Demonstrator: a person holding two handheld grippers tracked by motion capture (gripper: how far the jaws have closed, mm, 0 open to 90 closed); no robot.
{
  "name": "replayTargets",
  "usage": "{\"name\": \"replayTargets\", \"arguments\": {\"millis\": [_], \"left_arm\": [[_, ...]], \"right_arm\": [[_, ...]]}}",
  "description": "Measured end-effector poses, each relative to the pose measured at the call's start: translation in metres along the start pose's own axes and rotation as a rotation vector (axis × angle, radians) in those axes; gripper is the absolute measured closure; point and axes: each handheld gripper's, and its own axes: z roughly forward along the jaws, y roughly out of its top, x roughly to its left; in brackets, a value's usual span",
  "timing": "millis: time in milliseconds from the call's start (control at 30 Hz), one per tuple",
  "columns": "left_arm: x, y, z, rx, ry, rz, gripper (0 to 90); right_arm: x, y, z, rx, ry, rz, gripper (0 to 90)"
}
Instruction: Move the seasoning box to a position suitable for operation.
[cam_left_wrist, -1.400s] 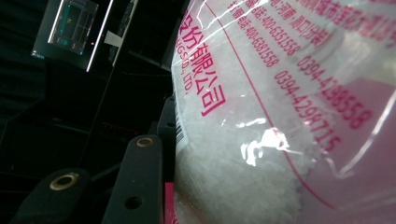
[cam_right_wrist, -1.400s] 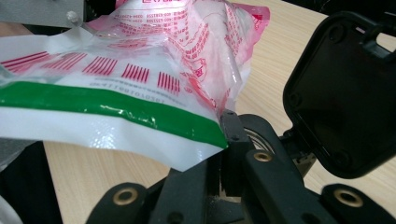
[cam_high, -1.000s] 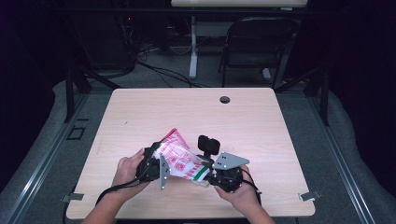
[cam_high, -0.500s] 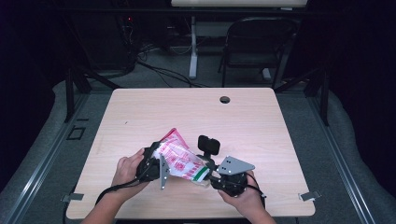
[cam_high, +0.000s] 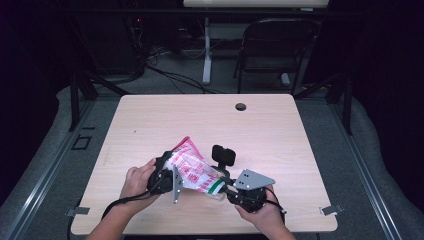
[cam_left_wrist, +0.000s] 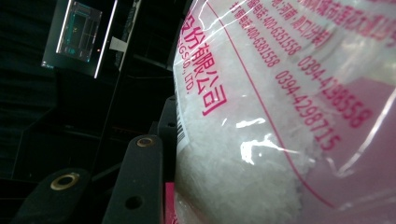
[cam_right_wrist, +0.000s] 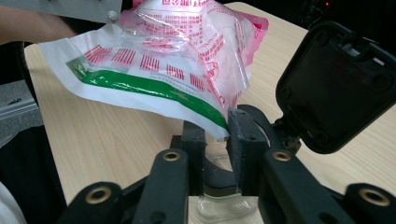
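A clear bag (cam_high: 192, 170) of white grains with pink print and a green stripe hangs tilted just above the near part of the table (cam_high: 280, 130). My left gripper (cam_high: 167, 175) is shut on its upper body; one black finger (cam_left_wrist: 140, 182) presses against the bag (cam_left_wrist: 261, 140). My right gripper (cam_high: 225, 187) meets the bag's lower end from the right. In the right gripper view the bag (cam_right_wrist: 177, 60) dips its green-striped corner between the jaws of that gripper (cam_right_wrist: 217, 130), which have just been closing. A gap still shows beside the corner.
A black square pad (cam_high: 223, 155) on a short stem stands just behind the bag's lower end, close to the right of the right gripper's jaws (cam_right_wrist: 336, 88). A small clear plastic piece (cam_right_wrist: 224, 205) lies on the table under the jaws. A round cable hole (cam_high: 240, 106) sits near the far edge.
The right hand has shifted slightly toward the near edge. The left hand and the bag have stayed where they were.
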Motion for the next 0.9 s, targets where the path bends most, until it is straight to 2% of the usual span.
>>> {"name": "replayTargets", "arguments": {"millis": [167, 900], "left_arm": [[0.0004, 0.0016, -0.0001, 0.002, 0.011, 0.014, 64.8], [0.0018, 0.0068, 0.0007, -0.005, 0.033, 0.014, 65.2]], "right_arm": [[0.0000, -0.0007, 0.0012, 0.008, -0.005, 0.001, 88.8], [-0.0070, -0.0059, 0.0053, 0.044, 0.003, 0.026, 90.0]]}}
